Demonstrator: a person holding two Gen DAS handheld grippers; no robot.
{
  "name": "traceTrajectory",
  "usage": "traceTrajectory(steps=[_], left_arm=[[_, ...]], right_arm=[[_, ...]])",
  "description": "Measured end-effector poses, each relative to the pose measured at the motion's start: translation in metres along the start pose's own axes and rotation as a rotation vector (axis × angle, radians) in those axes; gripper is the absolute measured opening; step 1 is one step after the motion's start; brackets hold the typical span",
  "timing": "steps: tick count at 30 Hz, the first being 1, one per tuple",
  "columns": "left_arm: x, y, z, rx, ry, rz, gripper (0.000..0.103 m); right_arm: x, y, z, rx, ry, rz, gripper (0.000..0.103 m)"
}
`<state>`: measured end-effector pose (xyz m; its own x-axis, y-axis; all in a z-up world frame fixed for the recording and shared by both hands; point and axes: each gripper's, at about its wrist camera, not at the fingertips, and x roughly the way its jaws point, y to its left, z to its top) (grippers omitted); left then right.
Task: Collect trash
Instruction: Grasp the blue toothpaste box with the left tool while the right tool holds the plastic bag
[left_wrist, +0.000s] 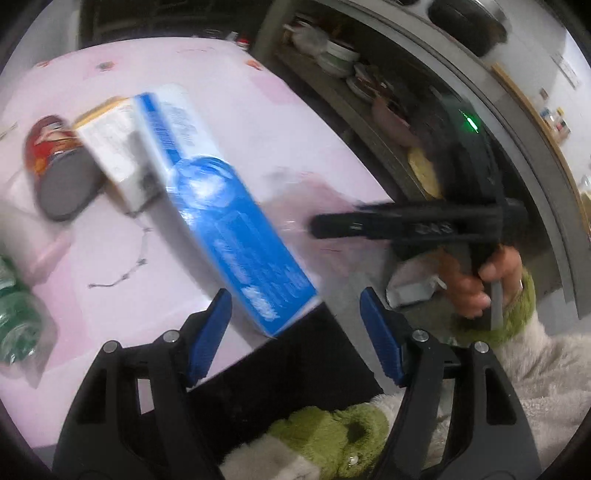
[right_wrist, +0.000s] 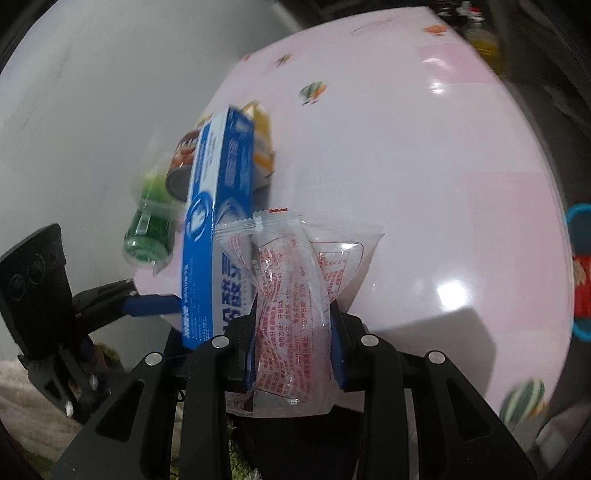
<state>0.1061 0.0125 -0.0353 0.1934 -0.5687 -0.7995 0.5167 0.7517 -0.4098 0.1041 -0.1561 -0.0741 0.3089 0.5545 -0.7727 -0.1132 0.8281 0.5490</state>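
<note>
Blue-padded fingers of the left gripper (left_wrist: 295, 332) fill the bottom of the left wrist view, spread apart with nothing between them. Just ahead, the near end of a long blue toothpaste box (left_wrist: 221, 218) juts over the edge of a pink table (left_wrist: 258, 110). The box lies diagonally, its far end resting against a white and yellow carton (left_wrist: 110, 147). Beside the carton a red can (left_wrist: 51, 155) lies on its side. A green plastic bottle (left_wrist: 14, 317) lies at the left edge of the view. Below the table edge sits something black, perhaps a bin (left_wrist: 280, 369), though blur makes this uncertain. On the right, a hand (left_wrist: 476, 280) in a fluffy green and cream sleeve (left_wrist: 517, 350) holds the other gripper's handle.

From the right wrist view, the right gripper (right_wrist: 293, 350) is clamped on a crumpled clear plastic wrapper (right_wrist: 295, 295) printed with red text, held above the table's near edge. The toothpaste box lies just to the wrapper's left, the bottle, can and carton behind it. The left gripper's open fingers reach in from the left, beside the box's near end.
</note>
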Motion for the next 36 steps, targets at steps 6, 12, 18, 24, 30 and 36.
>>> traceTrajectory(steps=[6,12,18,24,30,36], left_arm=[[-0.001,0.017,0.011,-0.104,-0.097,0.094,0.068],[0.017,0.02,0.022,-0.173,-0.119,0.162,0.068],[0.04,0.008,0.041,-0.106,-0.134,0.19,0.067],[0.056,-0.009,0.044,0.021,-0.118,0.216,0.066],[0.06,-0.007,0.04,0.072,-0.095,0.326,0.066],[0.061,-0.009,0.041,0.089,-0.099,0.361,0.055]], right_arm=[[-0.014,-0.012,-0.006,0.106,-0.127,-0.04,0.031],[-0.018,-0.011,-0.004,0.153,-0.197,-0.08,0.031],[-0.015,-0.016,-0.007,0.172,-0.2,-0.086,0.031],[-0.025,-0.021,-0.008,0.188,-0.234,-0.138,0.031],[-0.034,-0.024,-0.011,0.162,-0.253,-0.221,0.036],[-0.032,-0.022,-0.011,0.131,-0.249,-0.297,0.054]])
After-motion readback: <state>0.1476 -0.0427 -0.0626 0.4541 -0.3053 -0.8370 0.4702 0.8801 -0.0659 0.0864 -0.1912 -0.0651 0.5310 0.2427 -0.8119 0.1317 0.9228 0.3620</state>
